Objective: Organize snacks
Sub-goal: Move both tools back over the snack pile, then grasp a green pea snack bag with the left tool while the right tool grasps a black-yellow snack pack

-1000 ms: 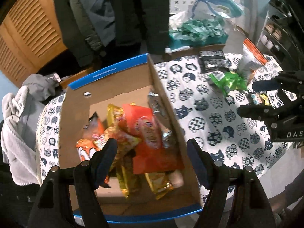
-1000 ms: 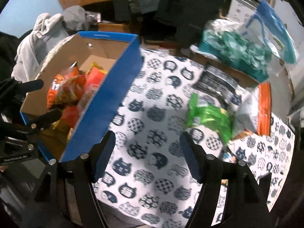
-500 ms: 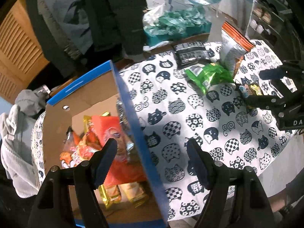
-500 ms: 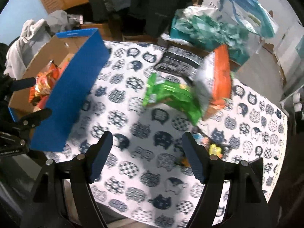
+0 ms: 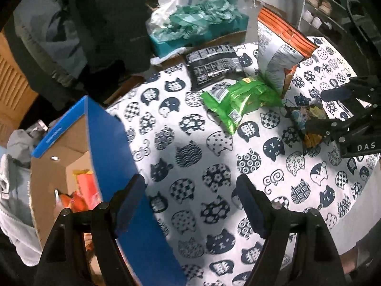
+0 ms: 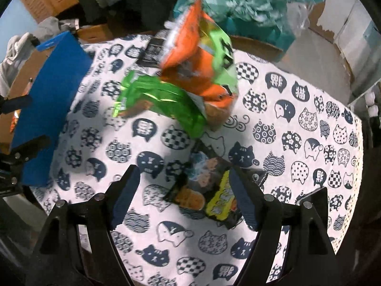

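A blue-sided cardboard box holding orange and yellow snack packets stands at the table's left; it also shows in the right wrist view. A green bag, a tall orange-and-white bag and a black packet lie on the cat-print cloth. In the right wrist view the green bag leans on the orange bag. My left gripper is open and empty beside the box wall. My right gripper is open, its jaws either side of small dark and yellow packets.
A teal plastic-wrapped bundle on a cardboard box sits behind the table. Dark coats hang at the back left. Grey clothing lies left of the box. Shoe shelves stand at the right. The table edge curves at the right.
Both grippers have swung right, away from the box. The left now looks over the cloth; the right has closed in on the small packets. Both stay open.
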Action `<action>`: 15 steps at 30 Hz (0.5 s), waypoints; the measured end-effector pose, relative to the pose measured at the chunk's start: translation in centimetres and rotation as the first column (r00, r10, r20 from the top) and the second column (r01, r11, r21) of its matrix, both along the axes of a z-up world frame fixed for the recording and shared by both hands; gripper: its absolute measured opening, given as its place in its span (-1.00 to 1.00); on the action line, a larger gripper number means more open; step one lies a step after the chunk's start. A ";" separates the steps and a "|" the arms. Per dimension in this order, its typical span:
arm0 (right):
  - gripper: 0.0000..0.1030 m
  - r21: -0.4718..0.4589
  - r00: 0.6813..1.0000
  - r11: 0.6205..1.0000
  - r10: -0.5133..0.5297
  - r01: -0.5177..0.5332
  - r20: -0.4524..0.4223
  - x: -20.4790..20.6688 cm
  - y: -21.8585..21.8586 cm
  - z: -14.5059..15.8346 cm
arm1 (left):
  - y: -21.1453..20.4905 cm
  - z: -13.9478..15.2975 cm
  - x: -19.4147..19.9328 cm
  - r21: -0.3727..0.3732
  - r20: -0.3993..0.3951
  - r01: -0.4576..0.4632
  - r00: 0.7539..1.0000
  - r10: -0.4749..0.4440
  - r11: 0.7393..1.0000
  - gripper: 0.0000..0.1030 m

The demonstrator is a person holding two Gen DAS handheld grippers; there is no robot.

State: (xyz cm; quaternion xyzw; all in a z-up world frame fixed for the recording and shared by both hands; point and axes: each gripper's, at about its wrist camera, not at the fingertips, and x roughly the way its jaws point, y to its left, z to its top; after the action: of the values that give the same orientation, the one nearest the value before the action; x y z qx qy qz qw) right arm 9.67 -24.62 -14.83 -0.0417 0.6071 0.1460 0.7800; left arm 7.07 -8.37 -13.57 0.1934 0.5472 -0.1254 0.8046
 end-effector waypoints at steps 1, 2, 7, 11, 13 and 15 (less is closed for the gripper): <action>0.49 0.002 1.000 1.000 0.000 0.000 -0.007 0.3 -0.2 -0.5 | -0.2 -0.4 0.3 -0.004 -0.013 -0.001 1.000 0.001 1.000 0.56; 0.49 0.005 1.000 1.000 0.001 -0.001 -0.011 0.6 -0.5 -0.9 | -0.4 -0.7 0.4 -0.006 -0.022 -0.002 1.000 0.001 1.000 0.56; 0.50 0.041 0.999 0.999 -0.016 0.018 -0.041 1.8 -1.4 -2.8 | -1.0 -2.5 0.9 0.014 -0.071 -0.001 0.997 0.002 1.000 0.56; 0.50 0.060 0.996 0.998 -0.032 0.037 -0.086 2.1 -1.8 -4.2 | -1.2 -3.3 1.0 0.020 -0.090 0.004 0.996 -0.003 1.000 0.56; 0.51 0.068 0.993 0.997 -0.030 0.038 -0.115 2.0 -2.0 -4.9 | -1.3 -3.5 1.0 0.019 -0.098 0.005 0.995 -0.003 1.000 0.56; 0.53 0.066 0.991 0.997 -0.027 0.036 -0.131 1.8 -2.1 -5.2 | -1.6 -3.8 1.1 0.017 -0.108 0.010 0.994 -0.008 1.000 0.56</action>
State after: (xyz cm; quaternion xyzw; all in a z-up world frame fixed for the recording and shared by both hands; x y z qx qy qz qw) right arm 11.45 -26.68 -20.04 0.0040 0.6519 0.1567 0.7419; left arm 8.13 -9.94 -17.38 0.1960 0.5902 -0.1345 0.7715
